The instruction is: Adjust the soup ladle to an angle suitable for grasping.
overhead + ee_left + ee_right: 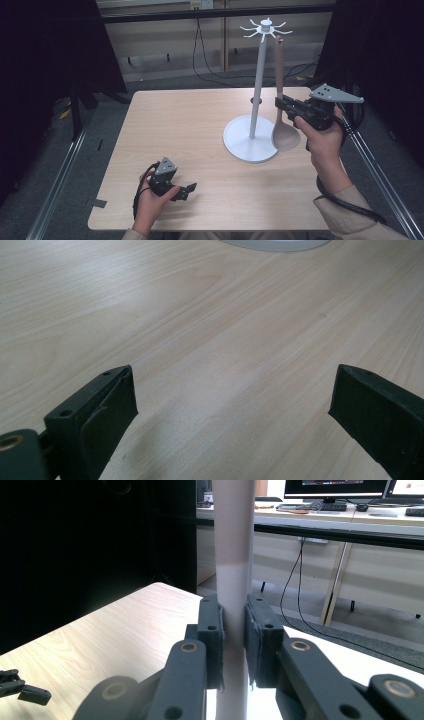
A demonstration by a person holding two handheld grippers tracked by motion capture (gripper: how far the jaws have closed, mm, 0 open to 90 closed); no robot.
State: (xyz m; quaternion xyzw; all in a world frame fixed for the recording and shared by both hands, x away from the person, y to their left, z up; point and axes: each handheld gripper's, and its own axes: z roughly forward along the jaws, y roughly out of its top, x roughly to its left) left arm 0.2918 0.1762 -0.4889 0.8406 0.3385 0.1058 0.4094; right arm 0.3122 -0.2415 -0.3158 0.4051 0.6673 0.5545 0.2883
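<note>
The right tool is clamped on the upright ladle handle beside the rack; the left tool rests apart.

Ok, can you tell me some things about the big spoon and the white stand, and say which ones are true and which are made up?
1. The right gripper is clamped on the spoon's handle. True.
2. The spoon lies flat on the table. False: it stands upright beside the white stand.
3. The left gripper holds a fork. False: its jaws are open over bare wood.
4. The stand has hooks at its top. True.
</note>
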